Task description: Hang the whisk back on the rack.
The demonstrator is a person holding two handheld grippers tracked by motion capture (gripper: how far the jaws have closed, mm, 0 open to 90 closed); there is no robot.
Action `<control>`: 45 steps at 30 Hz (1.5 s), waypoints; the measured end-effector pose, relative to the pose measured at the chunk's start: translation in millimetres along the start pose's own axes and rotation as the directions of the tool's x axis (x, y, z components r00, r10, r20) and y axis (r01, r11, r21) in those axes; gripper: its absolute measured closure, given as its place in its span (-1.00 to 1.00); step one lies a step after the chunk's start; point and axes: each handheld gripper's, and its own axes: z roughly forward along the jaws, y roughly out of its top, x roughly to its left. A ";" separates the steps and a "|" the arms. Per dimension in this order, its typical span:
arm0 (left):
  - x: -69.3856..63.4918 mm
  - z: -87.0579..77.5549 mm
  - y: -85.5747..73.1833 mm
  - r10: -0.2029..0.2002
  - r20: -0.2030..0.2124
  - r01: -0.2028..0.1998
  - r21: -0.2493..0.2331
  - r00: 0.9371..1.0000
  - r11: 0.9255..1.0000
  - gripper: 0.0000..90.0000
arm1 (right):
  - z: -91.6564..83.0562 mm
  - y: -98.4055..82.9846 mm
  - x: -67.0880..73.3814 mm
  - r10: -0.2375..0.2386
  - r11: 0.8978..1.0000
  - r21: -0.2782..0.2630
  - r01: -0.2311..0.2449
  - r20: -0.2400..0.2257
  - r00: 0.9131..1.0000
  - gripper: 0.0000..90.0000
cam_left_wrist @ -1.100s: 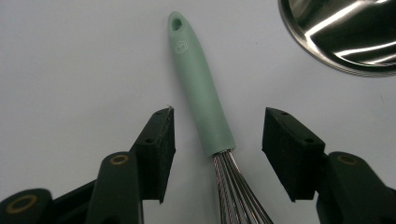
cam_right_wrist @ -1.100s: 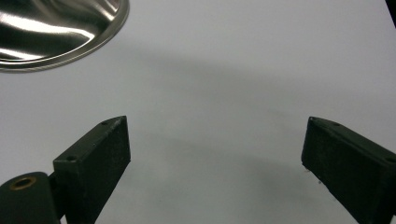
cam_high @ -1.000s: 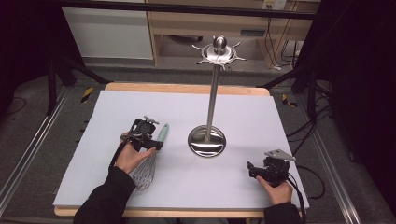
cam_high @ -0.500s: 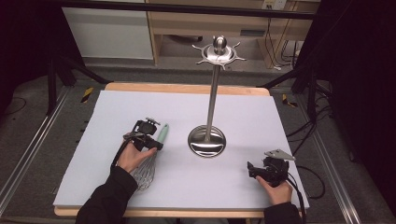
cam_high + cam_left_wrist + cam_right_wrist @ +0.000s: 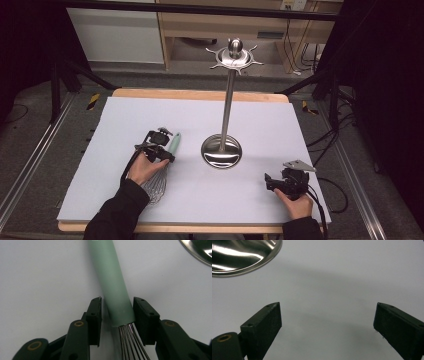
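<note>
I am working over the wide white tabletop (image 5: pixel 150 115), where the tall polished steel utensil stand (image 5: pixel 226 120) with its round base and hooked crown is standing mid-table. The whisk with the pale green handle and wire loops (image 5: pixel 113 287) is lying left of that base. My left gripper (image 5: pixel 117 312) is straddling the handle's lower end, jaws near but seemingly not yet clamped; closing seems next. My right gripper (image 5: pixel 327 315) is resting low near the front right edge, jaws spread wide, holding nothing.
</note>
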 end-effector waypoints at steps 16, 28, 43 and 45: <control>0.2 4.1 2.5 -0.031 0.008 0.030 0.012 1.000 0.999 0.42 | 0.3 0.0 0.3 0.000 1.000 0.003 0.000 -0.002 1.000 -0.81; -1.1 1.5 2.4 -0.042 0.013 0.042 0.009 0.999 0.999 0.47 | 0.3 0.0 -0.1 -0.003 1.000 0.004 0.003 0.000 1.000 -0.81; -3.0 -32.0 -11.4 -0.019 0.046 0.024 -0.112 0.999 0.993 0.52 | 0.1 0.0 -0.5 -0.005 1.000 0.003 0.005 0.003 1.000 -0.81; -2.4 -36.4 -15.2 -0.020 0.050 0.027 -0.133 0.999 0.991 0.52 | 0.1 0.0 -0.6 -0.006 1.000 0.003 0.006 0.003 1.000 -0.81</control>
